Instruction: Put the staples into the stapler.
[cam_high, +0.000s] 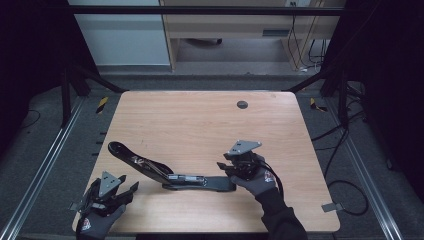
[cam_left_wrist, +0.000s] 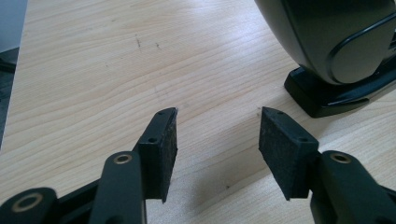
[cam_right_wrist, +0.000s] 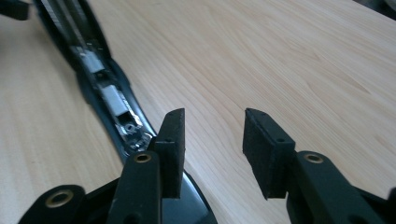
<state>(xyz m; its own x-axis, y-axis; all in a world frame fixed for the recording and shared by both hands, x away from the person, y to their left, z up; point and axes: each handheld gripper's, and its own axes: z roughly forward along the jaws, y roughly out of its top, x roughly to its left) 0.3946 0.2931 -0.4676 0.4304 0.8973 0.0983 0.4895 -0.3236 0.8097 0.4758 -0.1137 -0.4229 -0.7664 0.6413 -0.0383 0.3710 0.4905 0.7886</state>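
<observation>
The long black plastic-and-metal stapler (cam_high: 170, 172), swung open flat, lies near the wooden table's (cam_high: 200, 125) front edge, its long axis running left-right. Right gripper (cam_high: 231, 167), jaws apart and empty, hovers at the stapler's right end; left gripper (cam_high: 127, 192), half-open and empty, sits off its left end.

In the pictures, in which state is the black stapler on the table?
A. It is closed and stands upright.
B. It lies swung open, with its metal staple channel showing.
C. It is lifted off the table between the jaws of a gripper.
B: the stapler lies flat on the table, arm swung away from base, metal channel exposed.
</observation>
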